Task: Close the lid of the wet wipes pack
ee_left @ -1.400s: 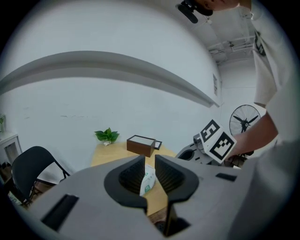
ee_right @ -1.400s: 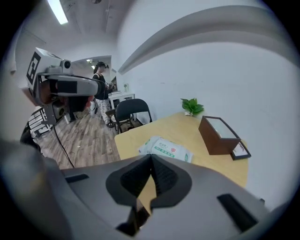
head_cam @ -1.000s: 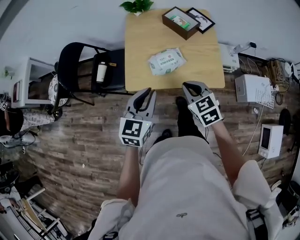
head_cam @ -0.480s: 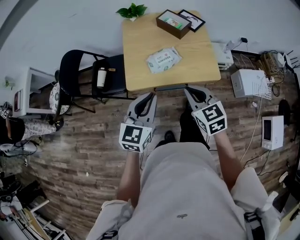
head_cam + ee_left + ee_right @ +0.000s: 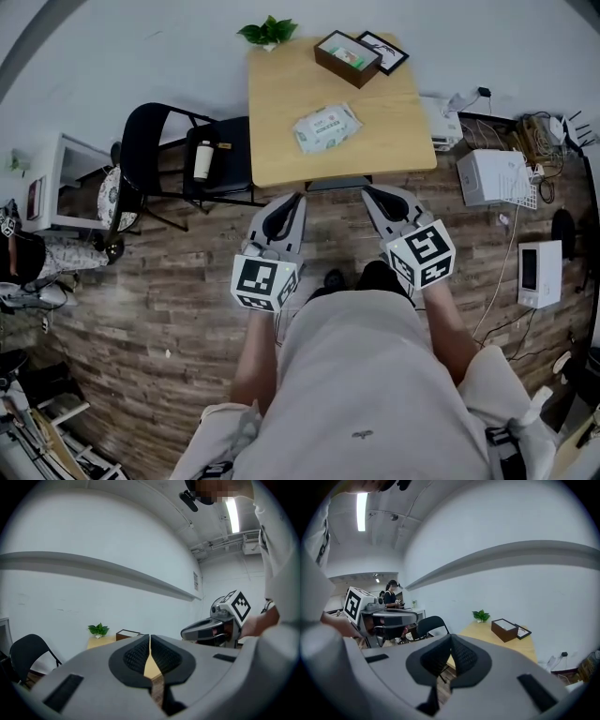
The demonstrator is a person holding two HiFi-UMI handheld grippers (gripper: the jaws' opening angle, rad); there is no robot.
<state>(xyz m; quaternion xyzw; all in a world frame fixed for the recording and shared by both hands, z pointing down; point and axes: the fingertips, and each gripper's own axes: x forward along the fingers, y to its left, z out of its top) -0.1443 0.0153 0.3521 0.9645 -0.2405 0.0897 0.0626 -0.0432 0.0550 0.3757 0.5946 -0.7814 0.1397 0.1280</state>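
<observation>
Facing the bench point(image 5: 281, 94), you have the wet wipes pack point(image 5: 326, 127) lying ahead of both grippers.
Your left hand-held gripper point(image 5: 292, 199) and right hand-held gripper point(image 5: 373, 194) are pinched together and empty, well short of the pack. If you press off-centre, it could skid instead of closing.

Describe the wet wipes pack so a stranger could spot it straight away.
Look at the wooden table against the white wall. Near its middle lies the wet wipes pack. It is the only soft, pale green-and-white packet there; the brown box, black picture frame and plant sit along the far edge.
</observation>
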